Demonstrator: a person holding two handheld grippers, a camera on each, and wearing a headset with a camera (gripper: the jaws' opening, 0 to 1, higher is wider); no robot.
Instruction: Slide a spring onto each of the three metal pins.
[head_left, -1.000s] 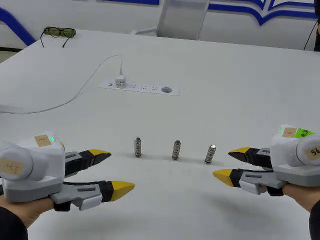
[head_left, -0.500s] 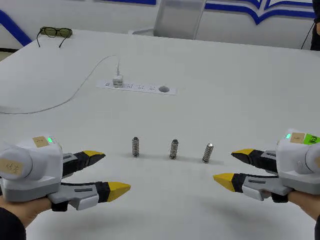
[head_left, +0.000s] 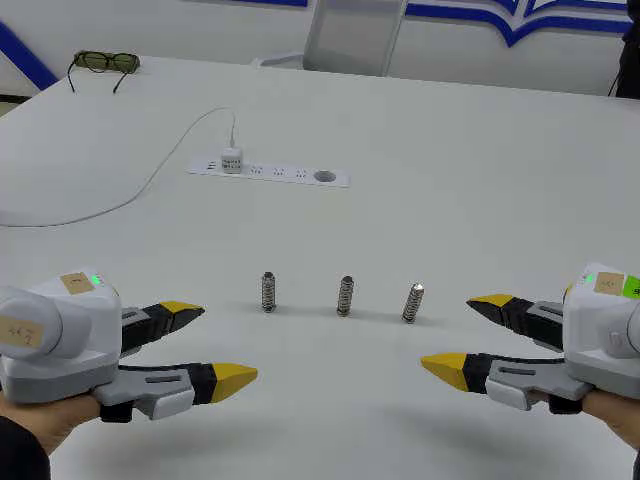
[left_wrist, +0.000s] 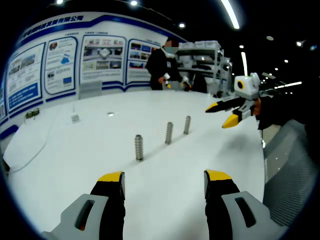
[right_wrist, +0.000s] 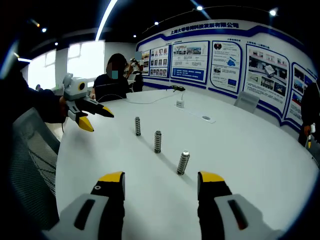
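A big white table (head_left: 470, 170) stands under a dark ceiling (right_wrist: 165, 11). A grey chair (head_left: 355, 35) stands at its far edge. Dark glasses (head_left: 103, 62) lie near the far left corner. A power strip (head_left: 270, 172) with a white cable (head_left: 141, 186) lies further in. Blue and white posters (right_wrist: 225, 57) cover the wall (head_left: 150, 25). Long lights (left_wrist: 231, 12) shine above.

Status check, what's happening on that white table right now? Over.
Left gripper and right gripper open, empty, flanking the row. Left pin, middle pin, right pin standing, each wearing a spring. Power strip well behind, not in the way.
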